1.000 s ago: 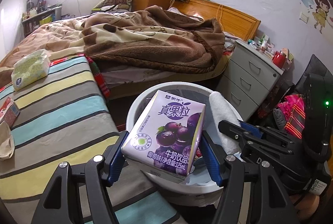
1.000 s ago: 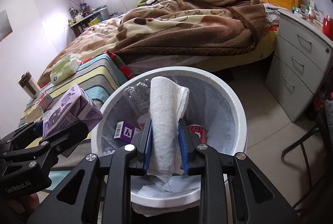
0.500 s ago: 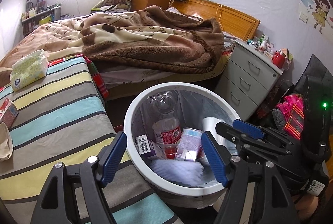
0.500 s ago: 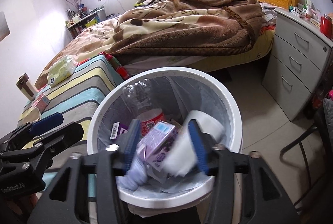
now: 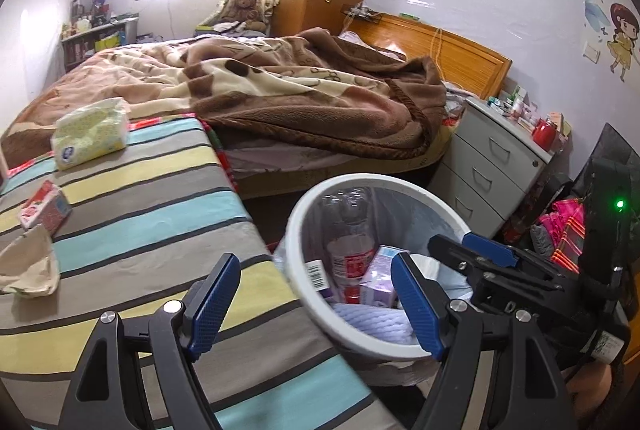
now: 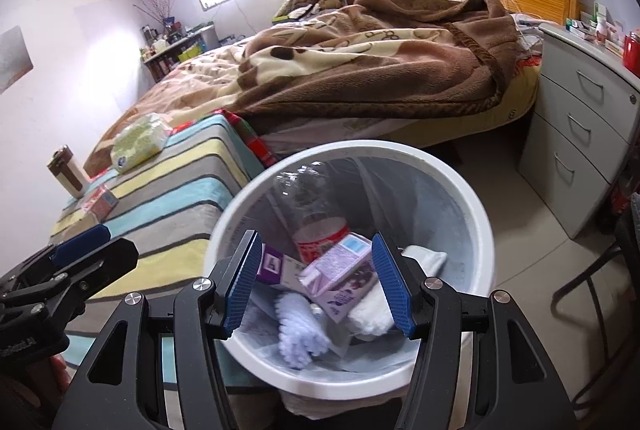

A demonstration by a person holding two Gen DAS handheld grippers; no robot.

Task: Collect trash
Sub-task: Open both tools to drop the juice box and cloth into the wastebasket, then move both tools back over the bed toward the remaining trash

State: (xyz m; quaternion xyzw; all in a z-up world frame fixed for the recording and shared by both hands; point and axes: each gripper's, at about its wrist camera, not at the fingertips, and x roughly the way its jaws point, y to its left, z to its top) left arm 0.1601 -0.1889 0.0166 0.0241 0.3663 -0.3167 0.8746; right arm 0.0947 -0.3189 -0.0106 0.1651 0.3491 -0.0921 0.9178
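Observation:
A white bin (image 5: 370,180) (image 6: 360,147) with a clear liner stands between the striped table and the bed. Inside lie a purple milk carton (image 5: 376,282) (image 6: 340,282), a rolled white cloth (image 6: 376,314), a plastic bottle (image 6: 316,206) and a pale fluffy cloth (image 6: 296,326). My left gripper (image 5: 315,282) is open and holds nothing, straddling the bin's left rim and the table edge. My right gripper (image 6: 316,270) hangs open over the bin, nothing between its pads. Each gripper shows in the other's view: the right gripper (image 5: 484,254), the left gripper (image 6: 80,242).
On the striped table (image 5: 160,222) lie a green tissue pack (image 5: 92,134), a small red packet (image 5: 44,206) and a crumpled beige wrapper (image 5: 28,266); a brown-banded cup (image 6: 68,170) stands at its far end. A bed with a brown blanket lies behind, grey drawers (image 5: 492,166) to the right.
Both grippers opened. The purple carton fell from the left one and the white cloth from the right one into the bin. The left gripper then shifted left toward the table.

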